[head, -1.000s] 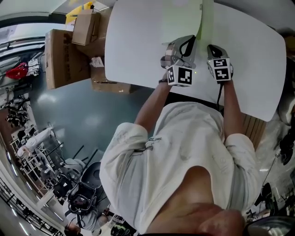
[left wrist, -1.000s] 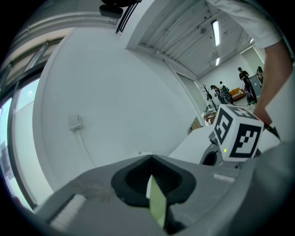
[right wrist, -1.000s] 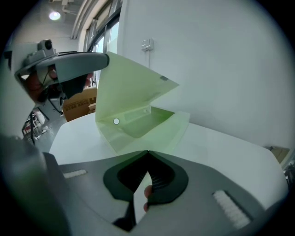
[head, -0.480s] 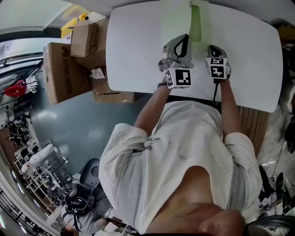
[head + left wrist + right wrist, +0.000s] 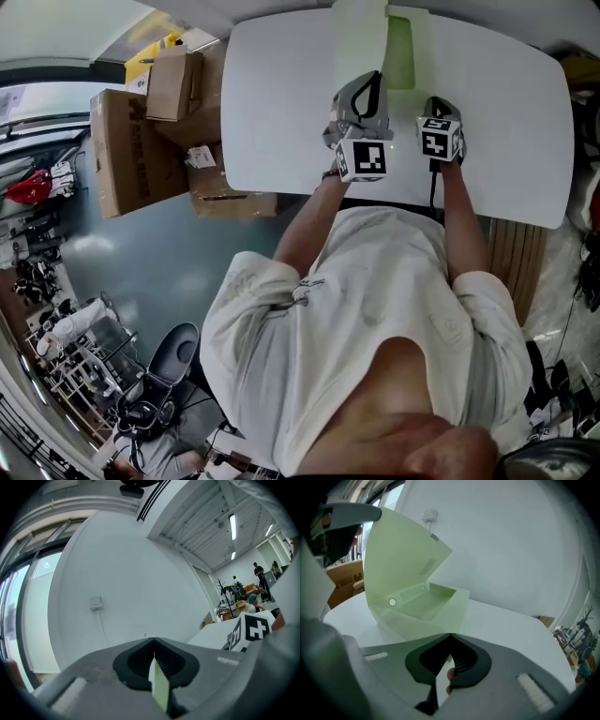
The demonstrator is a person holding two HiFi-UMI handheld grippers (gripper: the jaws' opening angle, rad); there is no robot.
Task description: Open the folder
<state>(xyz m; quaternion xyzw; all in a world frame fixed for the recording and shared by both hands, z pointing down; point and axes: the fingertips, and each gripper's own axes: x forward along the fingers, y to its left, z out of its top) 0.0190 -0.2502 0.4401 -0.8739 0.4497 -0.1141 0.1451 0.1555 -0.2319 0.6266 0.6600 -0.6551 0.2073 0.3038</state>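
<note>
A pale green folder lies at the far middle of the white table (image 5: pixel 281 103). Its top cover (image 5: pixel 361 33) stands lifted and the darker inside leaf (image 5: pixel 399 52) shows beside it. My left gripper (image 5: pixel 364 82) is shut on the cover's edge, which appears as a thin green strip (image 5: pixel 159 686) between its jaws (image 5: pixel 153 641). My right gripper (image 5: pixel 433 101) sits just to the right, shut (image 5: pixel 450 635) on the near corner of the bottom leaf (image 5: pixel 422 606). The right gripper view has the cover (image 5: pixel 398 559) curving up and left, with the left gripper (image 5: pixel 347 515) at its top edge.
Cardboard boxes (image 5: pixel 141 122) stand on the floor left of the table, one (image 5: pixel 220 192) tucked under its edge. Wooden slats (image 5: pixel 511 272) lie to the right below the table. A wall with a switch plate (image 5: pixel 96 603) rises beyond the table.
My left gripper has drawn the cover up and to the left, so the folder gapes wider and its inside leaf now shows. The right gripper has stayed in place, tilting a little.
</note>
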